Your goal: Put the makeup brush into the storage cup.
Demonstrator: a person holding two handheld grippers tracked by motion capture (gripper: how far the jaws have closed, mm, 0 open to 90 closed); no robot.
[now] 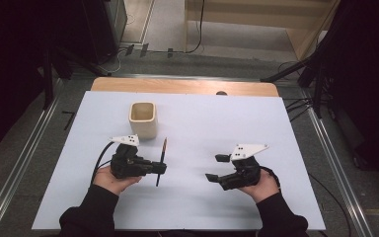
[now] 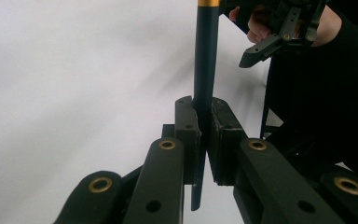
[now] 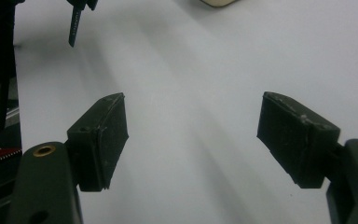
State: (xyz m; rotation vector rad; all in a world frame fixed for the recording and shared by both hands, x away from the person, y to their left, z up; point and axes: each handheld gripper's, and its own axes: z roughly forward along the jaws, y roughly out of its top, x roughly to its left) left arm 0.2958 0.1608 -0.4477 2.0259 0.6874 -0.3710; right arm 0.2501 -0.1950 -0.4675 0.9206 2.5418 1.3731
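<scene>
My left gripper (image 1: 162, 169) is shut on a slim dark pen (image 1: 164, 148) with a gold band, holding it near the middle. In the left gripper view the pen (image 2: 206, 56) stands between the closed jaws of the left gripper (image 2: 205, 135), and its lower end pokes out below them. A cream square cup (image 1: 142, 118) stands upright on the white table top just beyond the left gripper. My right gripper (image 1: 214, 168) hovers to the right, open and empty. In its own view the right gripper (image 3: 191, 135) has bare table between its jaws. The pen's end (image 3: 74, 28) hangs at upper left there.
A white sheet (image 1: 202, 207) covers the table, with a wooden edge (image 1: 177, 86) at the far side. Metal rails (image 1: 19, 163) run along both sides on the floor. Cables and dark stands lie beyond the table's far corners.
</scene>
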